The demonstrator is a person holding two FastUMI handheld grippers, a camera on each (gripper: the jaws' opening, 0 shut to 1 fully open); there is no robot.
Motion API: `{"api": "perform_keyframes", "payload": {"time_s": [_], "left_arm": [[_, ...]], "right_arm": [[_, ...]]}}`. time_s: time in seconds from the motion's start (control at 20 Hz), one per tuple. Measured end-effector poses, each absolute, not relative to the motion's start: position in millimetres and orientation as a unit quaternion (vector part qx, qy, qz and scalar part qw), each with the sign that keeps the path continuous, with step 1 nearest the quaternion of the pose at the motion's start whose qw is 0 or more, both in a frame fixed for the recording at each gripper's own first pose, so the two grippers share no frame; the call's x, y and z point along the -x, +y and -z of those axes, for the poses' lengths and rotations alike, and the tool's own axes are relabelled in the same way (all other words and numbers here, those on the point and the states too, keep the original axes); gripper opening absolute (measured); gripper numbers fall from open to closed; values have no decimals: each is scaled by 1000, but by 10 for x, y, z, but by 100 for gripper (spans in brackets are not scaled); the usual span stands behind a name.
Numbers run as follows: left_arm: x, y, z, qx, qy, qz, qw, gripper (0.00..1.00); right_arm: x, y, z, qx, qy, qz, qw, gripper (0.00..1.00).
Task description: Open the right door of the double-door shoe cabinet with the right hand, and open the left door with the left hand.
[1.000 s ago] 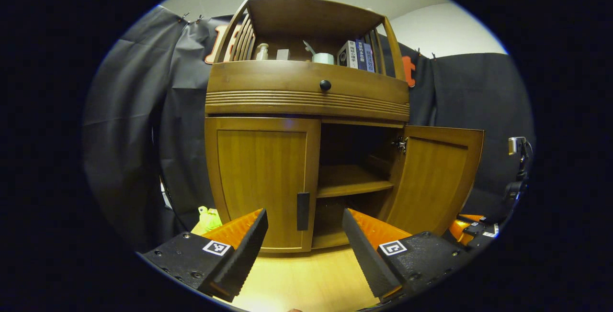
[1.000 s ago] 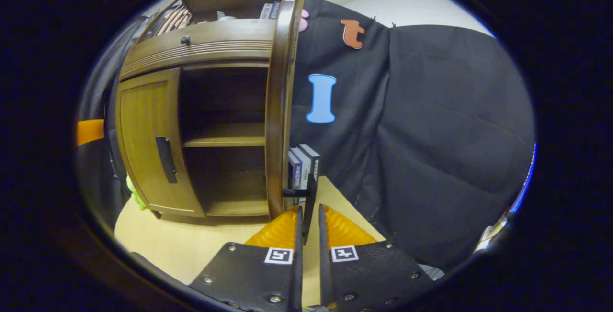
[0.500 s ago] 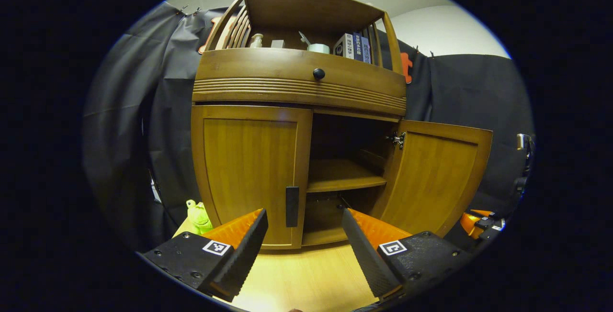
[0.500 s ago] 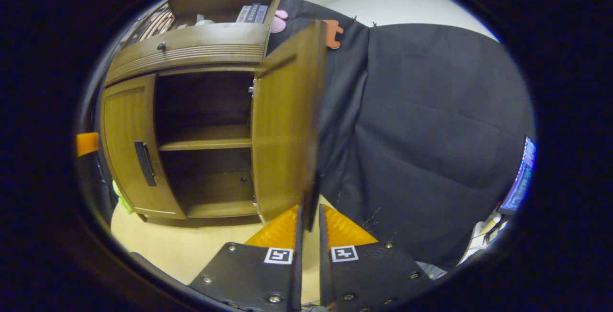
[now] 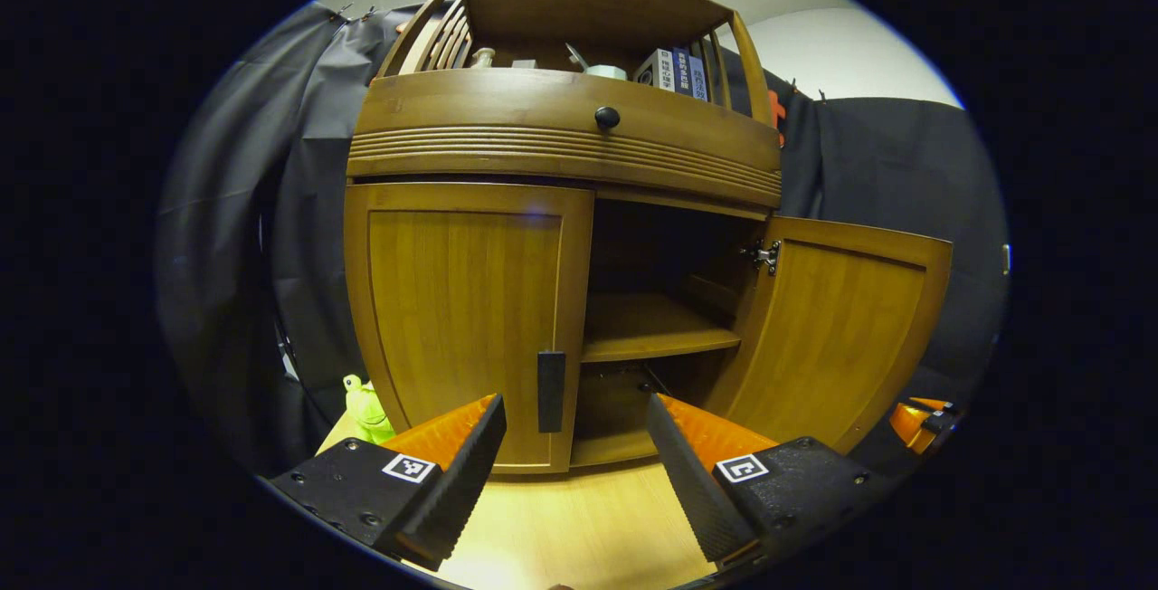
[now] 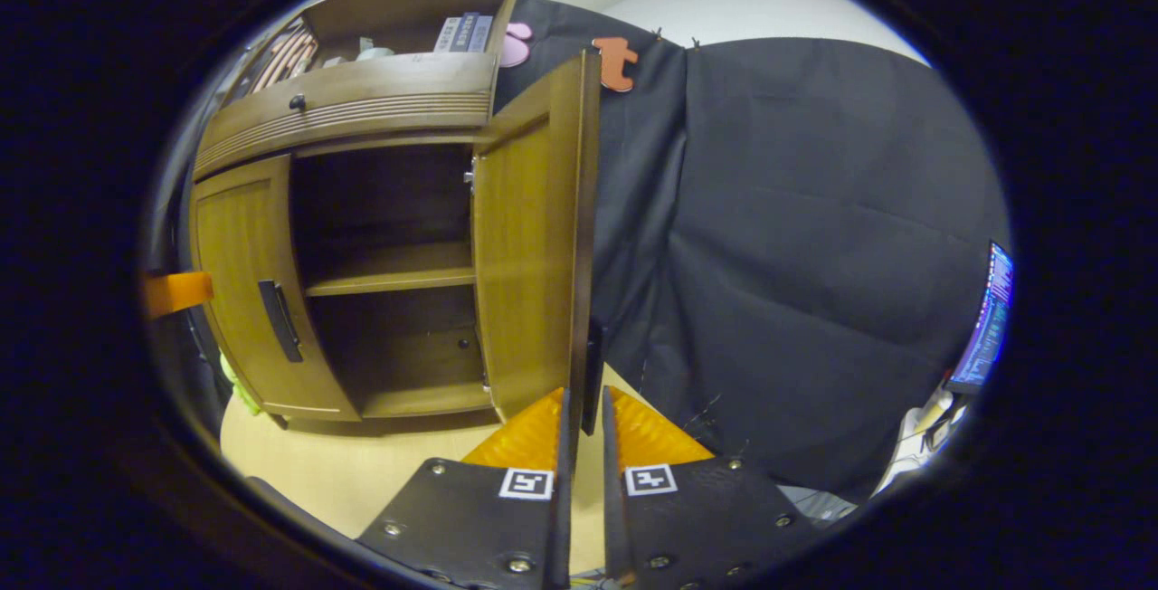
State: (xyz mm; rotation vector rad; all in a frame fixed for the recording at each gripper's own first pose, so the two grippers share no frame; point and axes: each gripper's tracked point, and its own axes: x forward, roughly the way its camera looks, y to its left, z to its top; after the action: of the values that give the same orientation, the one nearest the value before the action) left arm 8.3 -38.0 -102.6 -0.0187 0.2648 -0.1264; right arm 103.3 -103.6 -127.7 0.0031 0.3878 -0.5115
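We have swung the brown wooden right door (image 6: 529, 246) wider than a second ago; our right tongs (image 6: 583, 409) stay clamped on its dark handle (image 6: 593, 373). Left tongs (image 5: 574, 432), wide apart and empty, near the closed left door's black handle (image 5: 550, 378).

Your left gripper view looks straight at the cabinet (image 5: 561, 237) front from low over the table (image 5: 579, 527), close in, tilted slightly up. Your right gripper view sits off the cabinet's right side, edge-on to the open right door (image 6: 534, 246), facing partly the booth wall. Both views share the left door (image 5: 466, 318), the open inside and the shelf (image 5: 647, 332).
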Motion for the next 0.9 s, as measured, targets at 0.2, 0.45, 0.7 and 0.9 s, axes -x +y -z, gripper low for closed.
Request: {"api": "perform_keyframes", "payload": {"time_s": [0.2, 0.45, 0.7, 0.9], "left_arm": [[-222, -353, 1081, 4, 134, 59, 989, 97], [-442, -331, 1166, -3, 133, 57, 989, 94], [-746, -295, 1307, -15, 136, 52, 989, 97], [-983, -310, 1542, -13, 162, 57, 985, 94]], "right_arm": [[-1064, -973, 1208, -19, 182, 251, 951, 15], [-1056, -867, 1142, -31, 176, 248, 952, 15], [-1070, -748, 1084, -35, 172, 238, 955, 15], [-1074, -670, 1077, -33, 169, 236, 956, 15]]}}
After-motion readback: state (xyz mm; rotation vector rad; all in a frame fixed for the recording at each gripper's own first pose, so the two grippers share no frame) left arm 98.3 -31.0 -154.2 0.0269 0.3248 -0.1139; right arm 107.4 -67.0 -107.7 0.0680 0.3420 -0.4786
